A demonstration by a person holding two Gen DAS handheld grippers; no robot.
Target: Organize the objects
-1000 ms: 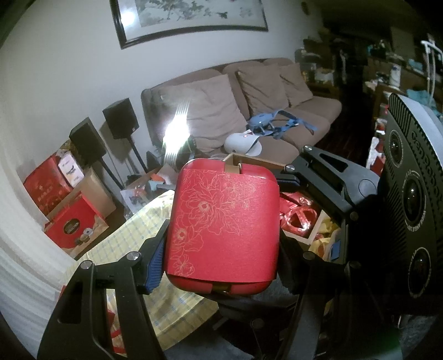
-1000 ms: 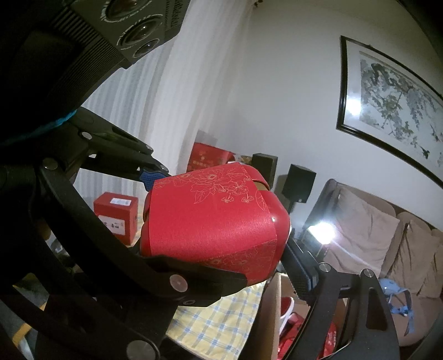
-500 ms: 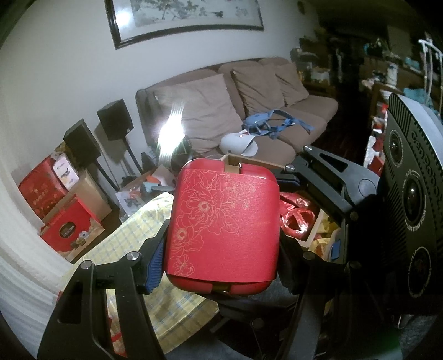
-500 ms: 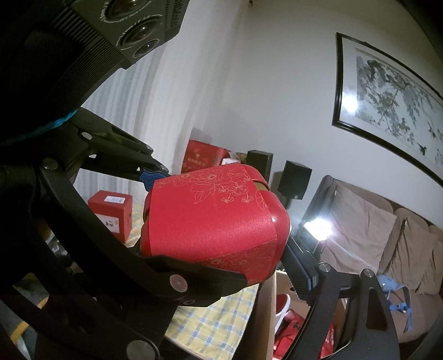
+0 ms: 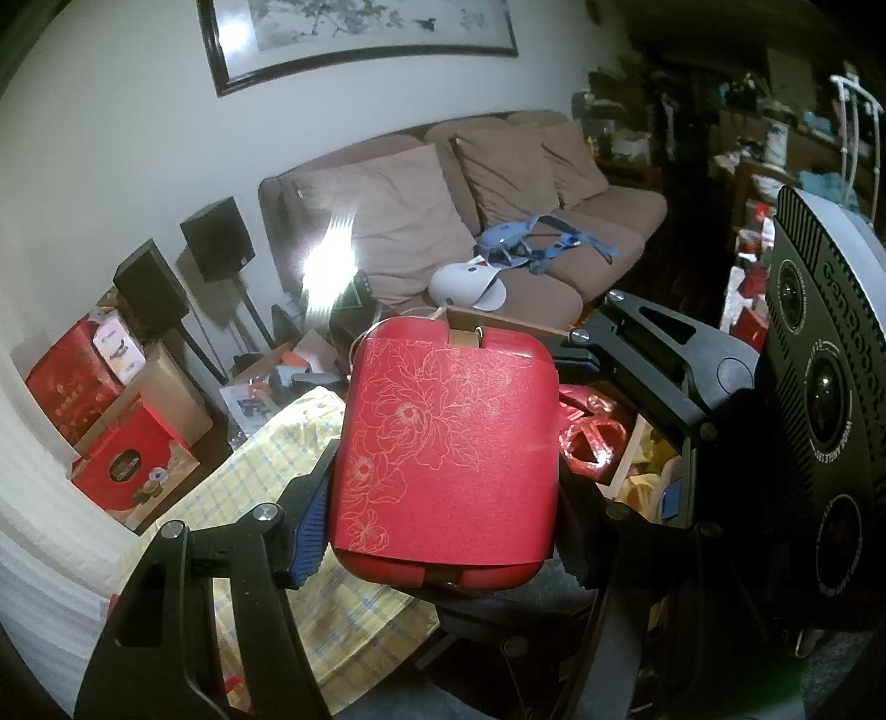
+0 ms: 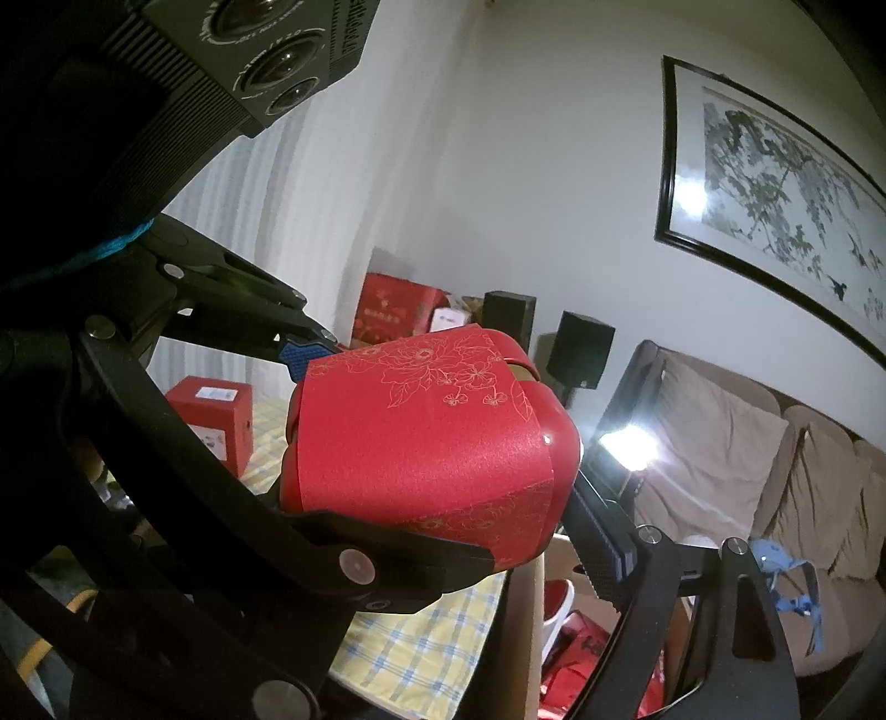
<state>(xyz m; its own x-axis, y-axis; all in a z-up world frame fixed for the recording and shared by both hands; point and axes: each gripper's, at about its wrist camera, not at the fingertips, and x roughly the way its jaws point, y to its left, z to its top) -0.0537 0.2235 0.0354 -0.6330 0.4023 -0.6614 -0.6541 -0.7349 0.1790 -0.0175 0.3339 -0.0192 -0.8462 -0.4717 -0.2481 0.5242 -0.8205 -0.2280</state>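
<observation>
Since both tools clamp the red floral gift box (image 5: 448, 459) together, the left tool (image 5: 443, 531) on its short sides and the right tool (image 6: 443, 487) across its wider span, it hangs above the yellow checked cloth (image 5: 260, 471). It looks rigid and light, but its smooth paper sleeve could slide, so grip the hard shell.

Dim indoor light throughout, with dark vignetted corners and strong fisheye bending of the picture frame (image 5: 354, 39) and wall. Harsh white glare from a lamp (image 5: 326, 271) beside the sofa (image 5: 498, 183), streaked with flare; bright reflection on the frame's glass. Murky, underexposed far right background. Soft, slightly noisy detail; near black gripper parts in deep shadow.
</observation>
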